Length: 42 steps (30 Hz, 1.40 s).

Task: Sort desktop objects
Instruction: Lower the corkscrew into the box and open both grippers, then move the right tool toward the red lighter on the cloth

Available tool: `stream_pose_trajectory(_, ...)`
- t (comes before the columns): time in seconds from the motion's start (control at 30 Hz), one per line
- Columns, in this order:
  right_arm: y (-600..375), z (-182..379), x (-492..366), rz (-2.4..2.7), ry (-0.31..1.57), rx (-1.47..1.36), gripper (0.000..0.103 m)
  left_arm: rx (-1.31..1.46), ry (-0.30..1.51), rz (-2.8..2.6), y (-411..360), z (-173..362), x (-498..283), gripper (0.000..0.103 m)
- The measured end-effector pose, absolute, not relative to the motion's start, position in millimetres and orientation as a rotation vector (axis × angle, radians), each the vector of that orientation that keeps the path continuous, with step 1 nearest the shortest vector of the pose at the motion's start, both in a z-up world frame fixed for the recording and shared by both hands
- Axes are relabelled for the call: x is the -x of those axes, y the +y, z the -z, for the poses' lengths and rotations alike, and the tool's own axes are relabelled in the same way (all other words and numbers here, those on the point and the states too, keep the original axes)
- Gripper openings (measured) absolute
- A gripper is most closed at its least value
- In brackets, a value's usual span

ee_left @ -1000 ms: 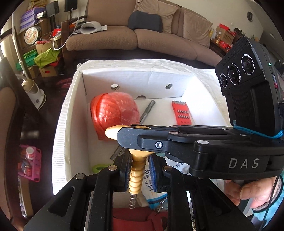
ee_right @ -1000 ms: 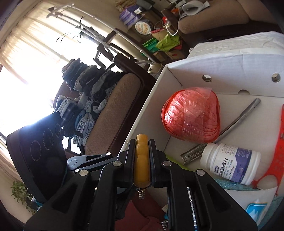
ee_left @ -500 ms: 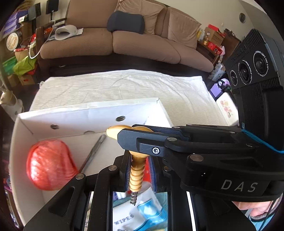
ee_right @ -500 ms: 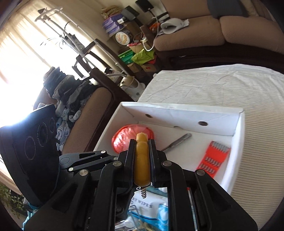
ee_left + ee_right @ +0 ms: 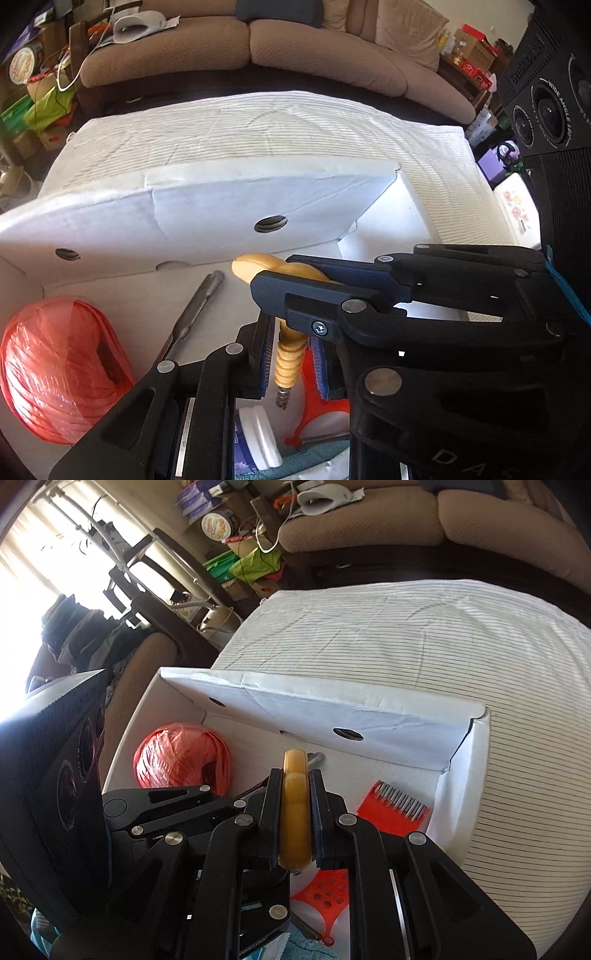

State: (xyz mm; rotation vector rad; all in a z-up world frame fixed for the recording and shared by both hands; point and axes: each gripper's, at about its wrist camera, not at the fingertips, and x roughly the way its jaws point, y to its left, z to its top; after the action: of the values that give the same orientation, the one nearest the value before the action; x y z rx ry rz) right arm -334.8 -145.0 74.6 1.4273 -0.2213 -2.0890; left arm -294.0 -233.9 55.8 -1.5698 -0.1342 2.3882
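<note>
Both grippers hold one wooden-handled corkscrew over a white cardboard box. My left gripper is shut on its ribbed vertical shaft, with the metal tip hanging below. My right gripper is shut on the crosswise wooden handle; it crosses the left wrist view from the right. In the box lie a red ball of twine, a metal rod, a red grater and a white bottle.
The box stands on a white striped cloth on a table. A brown sofa is behind it, with clutter and boxes at the far left. A chair with piled clothes stands left of the table.
Both grippers have moved down and closer to the box with the corkscrew. The box interior now fills more of both views, and the grater and bottle show beneath the fingers.
</note>
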Motion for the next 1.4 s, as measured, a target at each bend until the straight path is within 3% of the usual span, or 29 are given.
stream_pose_trajectory(0.13, -156, -71, 335, 2.087, -0.139, -1.465, 0.015, 1.596, -0.153, -2.377, -242, -50, 291, 0.020)
stream_pose_trajectory(0.3, -169, -65, 335, 2.115, -0.031, -1.497, 0.016, 1.639, -0.216, -2.365, -252, -39, 291, 0.032)
stream_pose_trajectory(0.4, -178, -62, 335, 2.138, 0.054, -1.527, 0.018, 1.664, -0.201, -2.385, -257, -36, 291, 0.031)
stream_pose_trajectory(0.5, -181, -66, 333, 2.157, 0.104, -1.525, 0.032, 1.652, -0.211, -2.412, -264, -40, 286, 0.044)
stream_pose_trajectory(0.53, -182, -69, 332, 2.166, 0.122, -1.516, 0.035, 1.647, -0.209, -2.419, -266, -42, 285, 0.044)
stream_pose_trajectory(0.93, -174, -86, 320, 2.184, 0.153, -1.490, 0.035, 1.645, -0.126, -2.480, -270, -64, 263, 0.045)
stream_pose_trajectory(1.07, -169, -93, 309, 2.186, 0.139, -1.481, 0.035, 1.627, -0.133, -2.527, -275, -77, 245, 0.060)
stream_pose_trajectory(1.13, -165, -100, 301, 2.199, 0.154, -1.473, 0.037, 1.606, -0.157, -2.555, -278, -87, 233, 0.062)
stream_pose_trajectory(1.27, -155, -119, 279, 2.244, 0.180, -1.424, 0.048, 1.540, -0.202, -2.623, -285, -109, 206, 0.079)
stream_pose_trajectory(1.3, -152, -124, 274, 2.251, 0.179, -1.411, 0.054, 1.532, -0.192, -2.639, -284, -113, 200, 0.080)
stream_pose_trajectory(1.4, -144, -140, 256, 2.271, 0.182, -1.384, 0.060, 1.508, -0.218, -2.645, -283, -124, 181, 0.089)
